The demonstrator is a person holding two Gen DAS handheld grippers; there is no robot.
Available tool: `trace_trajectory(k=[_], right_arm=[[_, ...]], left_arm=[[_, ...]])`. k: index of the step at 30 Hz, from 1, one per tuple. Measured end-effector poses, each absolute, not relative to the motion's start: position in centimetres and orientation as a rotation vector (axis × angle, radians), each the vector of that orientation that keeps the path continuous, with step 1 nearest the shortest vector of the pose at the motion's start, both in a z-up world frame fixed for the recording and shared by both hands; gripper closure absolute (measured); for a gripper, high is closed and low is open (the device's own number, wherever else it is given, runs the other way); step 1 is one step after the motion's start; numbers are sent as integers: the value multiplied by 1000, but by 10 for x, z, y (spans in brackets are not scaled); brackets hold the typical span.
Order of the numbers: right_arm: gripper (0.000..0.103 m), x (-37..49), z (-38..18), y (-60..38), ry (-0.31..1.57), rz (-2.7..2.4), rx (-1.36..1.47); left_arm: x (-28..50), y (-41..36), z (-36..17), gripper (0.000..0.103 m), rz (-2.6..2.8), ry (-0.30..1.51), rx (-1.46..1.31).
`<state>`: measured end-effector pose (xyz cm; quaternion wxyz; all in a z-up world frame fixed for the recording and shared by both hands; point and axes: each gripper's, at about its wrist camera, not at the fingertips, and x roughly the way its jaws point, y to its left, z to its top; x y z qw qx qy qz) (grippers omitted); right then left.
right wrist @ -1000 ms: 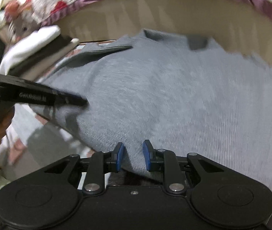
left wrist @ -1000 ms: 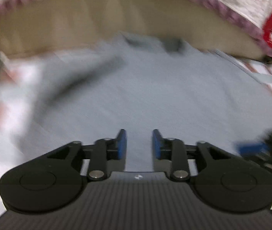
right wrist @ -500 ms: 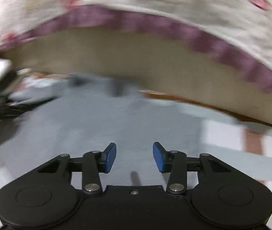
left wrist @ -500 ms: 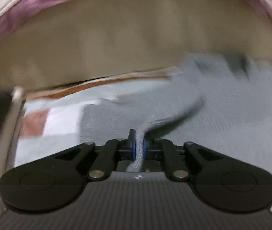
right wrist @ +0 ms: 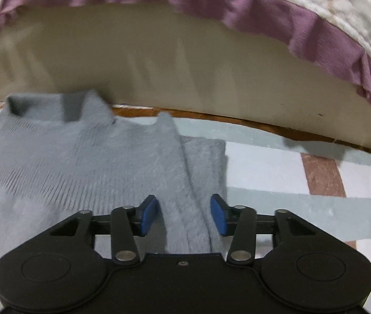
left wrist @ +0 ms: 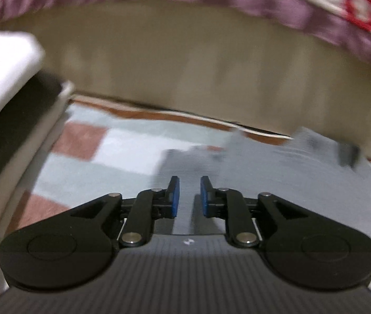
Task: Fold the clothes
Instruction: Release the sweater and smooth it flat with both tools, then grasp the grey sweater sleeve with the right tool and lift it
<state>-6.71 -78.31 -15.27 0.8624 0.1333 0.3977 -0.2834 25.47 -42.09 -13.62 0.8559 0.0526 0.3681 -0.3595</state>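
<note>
Sweater (right wrist: 86, 172) flat on checked mat (right wrist: 277, 167); bed edge (right wrist: 185, 73) behind; folded stack (left wrist: 4, 83) left.

Light was soft, even and indoor, without glare, and the black two-finger right gripper (right wrist: 184, 214) threw only a faint shadow onto the grey knitted sweater (right wrist: 86, 162). The left wrist view was smeared by motion blur, worst on the purple-frilled quilt edge (left wrist: 277, 7) and white block (left wrist: 2, 70). Fisheye distortion bowed the beige mattress side (right wrist: 159, 65) in both views.

Grey knit sweater (right wrist: 86, 172) on a checked mat (right wrist: 303, 183) — pale blue, white, dusty-pink squares; white quilt (right wrist: 303, 2) edged in purple frill, red motifs.
</note>
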Motion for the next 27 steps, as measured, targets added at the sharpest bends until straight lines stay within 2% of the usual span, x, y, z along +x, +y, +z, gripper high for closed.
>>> trace_trajectory(k=[1,2,3,8,10,11,12,13,14,16,18,22,27], right_arm=[[50,-64,-152,-784,819,-589,279],[68,-61,-151,-783,810,-565,269],[95,-56,-150,-782,811,-555,240],[98,-55,-148,-785,830,-642,153],[95,-59,-152,-792,856,-671,198],[81,-63,-148,-792,846,-702,226],[61,-68,-143,-791,830,-737,256],[57,-80,-136,-787,793,-765,319],[56,-93,-127,-782,750,-789,391],[54,-132,-116,-766,637,-744,574],[48,-172,-114,-744,560,-653,753],[48,-232,-141,-693,573,-513,956],[48,-273,-176,-664,586,-580,1108]], left_arm=[[247,-425,-136,85,-791,774,118],[240,-429,-137,85,-822,778,128],[234,-434,-140,85,-849,788,141],[214,-451,-159,85,-805,791,326],[210,-450,-146,85,-770,792,311],[205,-445,-134,82,-808,788,251],[199,-442,-123,78,-871,792,191],[190,-441,-114,75,-928,800,154],[177,-443,-109,71,-977,816,148],[149,-447,-102,70,-1068,840,156],[110,-454,-103,70,-1126,840,234],[45,-468,-111,70,-1191,854,385],[22,-479,-125,62,-1108,901,466]])
